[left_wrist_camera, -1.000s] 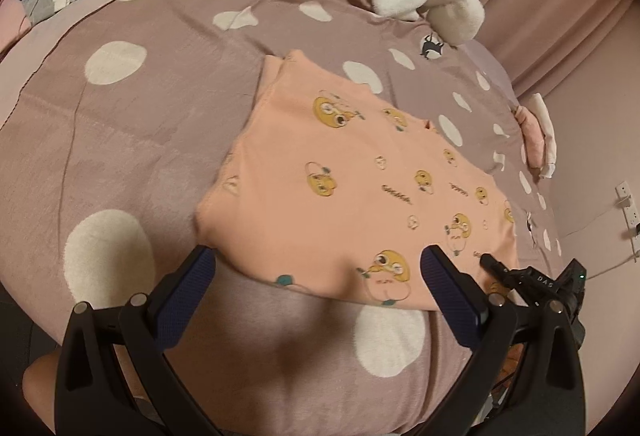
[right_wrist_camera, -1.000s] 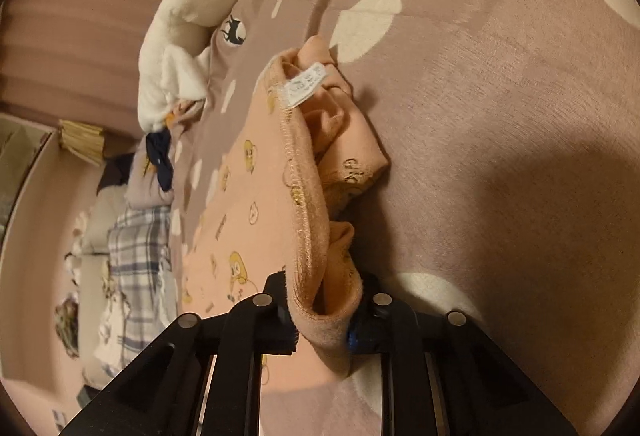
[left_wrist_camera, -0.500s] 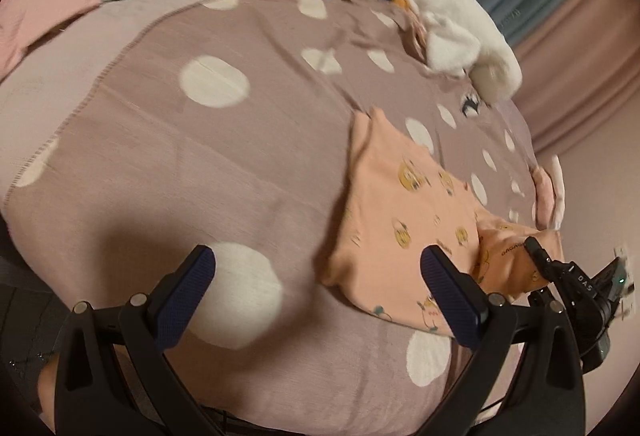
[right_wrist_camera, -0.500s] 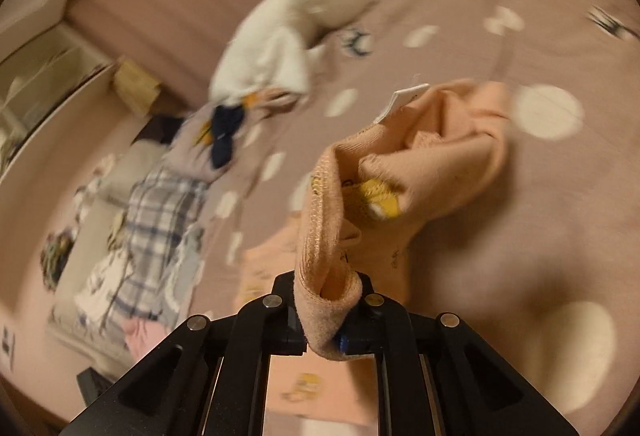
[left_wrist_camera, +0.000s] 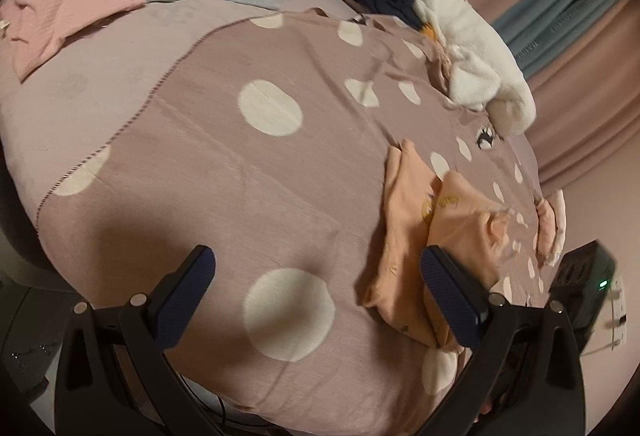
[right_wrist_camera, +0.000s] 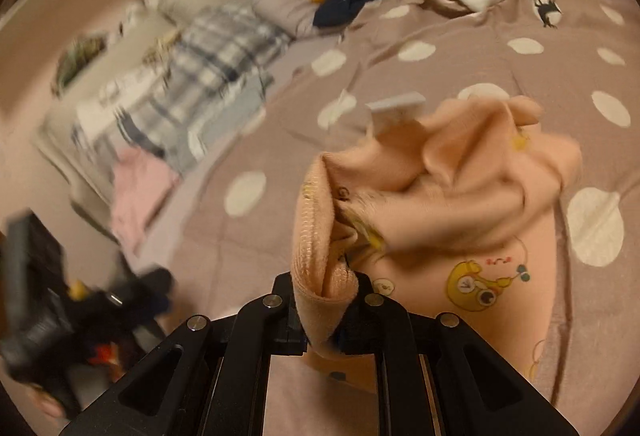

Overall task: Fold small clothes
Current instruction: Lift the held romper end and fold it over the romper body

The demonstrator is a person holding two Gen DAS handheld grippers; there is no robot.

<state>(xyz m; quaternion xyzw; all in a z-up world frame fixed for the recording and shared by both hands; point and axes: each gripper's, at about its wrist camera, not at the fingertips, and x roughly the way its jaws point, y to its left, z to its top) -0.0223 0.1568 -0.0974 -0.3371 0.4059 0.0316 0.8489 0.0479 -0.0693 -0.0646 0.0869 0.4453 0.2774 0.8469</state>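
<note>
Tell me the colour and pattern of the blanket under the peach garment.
The blanket is dusty mauve with large white dots, clearest in the left wrist view.

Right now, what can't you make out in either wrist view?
- Right gripper jaws: in the right wrist view the pinched peach garment covers them.
- Garment tag: motion-blurred, print unreadable.
- Plaid bedding and the dark blur at lower left: smeared, detail lost.
- Garment's near right corner: in the left wrist view, hidden behind the open left gripper.
- Black device with the green light: blurred, cut by the lens edge.
</note>
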